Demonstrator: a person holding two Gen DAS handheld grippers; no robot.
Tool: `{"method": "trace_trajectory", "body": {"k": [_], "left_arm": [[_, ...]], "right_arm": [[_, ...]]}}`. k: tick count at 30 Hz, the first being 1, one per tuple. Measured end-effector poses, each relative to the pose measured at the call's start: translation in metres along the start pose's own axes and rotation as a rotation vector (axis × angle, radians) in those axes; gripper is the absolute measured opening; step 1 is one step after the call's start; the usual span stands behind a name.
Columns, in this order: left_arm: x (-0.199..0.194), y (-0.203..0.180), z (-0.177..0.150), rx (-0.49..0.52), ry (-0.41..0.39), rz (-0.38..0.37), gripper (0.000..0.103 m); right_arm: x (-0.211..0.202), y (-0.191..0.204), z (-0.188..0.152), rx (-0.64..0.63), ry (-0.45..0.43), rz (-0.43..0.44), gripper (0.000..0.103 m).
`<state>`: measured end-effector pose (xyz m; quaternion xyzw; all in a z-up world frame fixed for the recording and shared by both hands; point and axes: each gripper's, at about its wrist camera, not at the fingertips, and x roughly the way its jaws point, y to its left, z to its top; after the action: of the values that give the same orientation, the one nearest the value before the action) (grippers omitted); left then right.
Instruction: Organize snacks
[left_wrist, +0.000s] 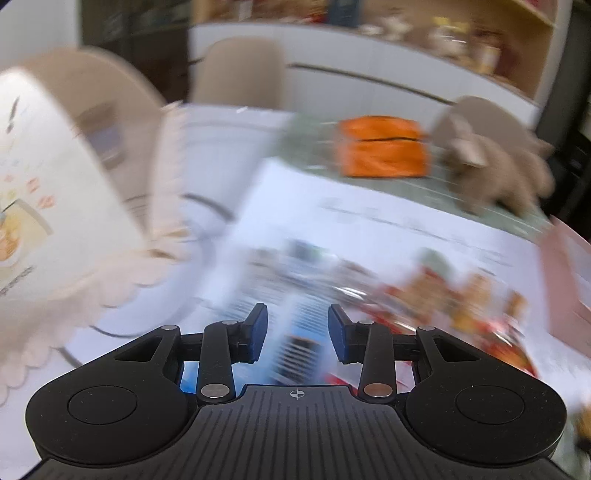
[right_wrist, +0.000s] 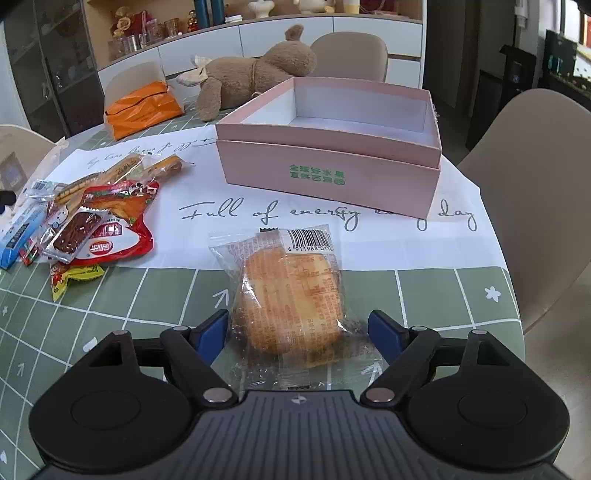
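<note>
The table (right_wrist: 369, 291) wears a green grid cloth, with a white sheet (right_wrist: 207, 236) bearing script lettering laid across its middle. Beige chairs (right_wrist: 546, 192) stand around it. Toward the far right of the sheet sits the pink box (right_wrist: 332, 173), open-topped and white inside, with green print on its near wall. Behind the box a brown plush bear (right_wrist: 255, 74) lies on its side, and left of the bear is an orange bag (right_wrist: 142, 109).

At the left edge of the sheet lies the snack pile (right_wrist: 88, 221): a red pouch, a small dark-red sachet on top of it, a blue-and-white packet, a yellow wrapper and some long clear-wrapped sticks behind (several overlap, so the count is unclear).

The bun (right_wrist: 291, 295), in a clear wrapper with a barcode, rests on the cloth and the near edge of the sheet, well short of the box. The right gripper (right_wrist: 297, 332) straddles its near end, jaws spread wide; the left pad is just at the wrapper's edge, the right pad apart from it, with no squeeze visible.

The left wrist view is heavily blurred. The left gripper (left_wrist: 297, 332) hangs over the pile, jaws partly apart and nothing held between them.
</note>
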<state>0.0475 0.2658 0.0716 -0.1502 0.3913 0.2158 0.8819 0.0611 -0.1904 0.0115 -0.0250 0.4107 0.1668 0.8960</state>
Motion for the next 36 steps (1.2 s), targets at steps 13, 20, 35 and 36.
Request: {"method": "trace_trajectory", "body": {"k": [13, 20, 35, 36], "left_arm": [[0.053, -0.027, 0.077, 0.148, -0.014, -0.092, 0.04], [0.083, -0.049, 0.046, 0.295, 0.186, -0.182, 0.023], [0.019, -0.043, -0.032, 0.357, 0.152, -0.13, 0.037], [0.022, -0.041, -0.028, 0.325, 0.145, -0.125, 0.037]], "right_arm": [[-0.002, 0.001, 0.0, 0.003, 0.017, -0.015, 0.082], [-0.009, 0.007, 0.003, -0.007, 0.009, -0.03, 0.082], [-0.005, 0.024, 0.0, -0.059, 0.02, -0.021, 0.082], [-0.005, 0.028, 0.0, -0.074, 0.02, -0.015, 0.082]]}}
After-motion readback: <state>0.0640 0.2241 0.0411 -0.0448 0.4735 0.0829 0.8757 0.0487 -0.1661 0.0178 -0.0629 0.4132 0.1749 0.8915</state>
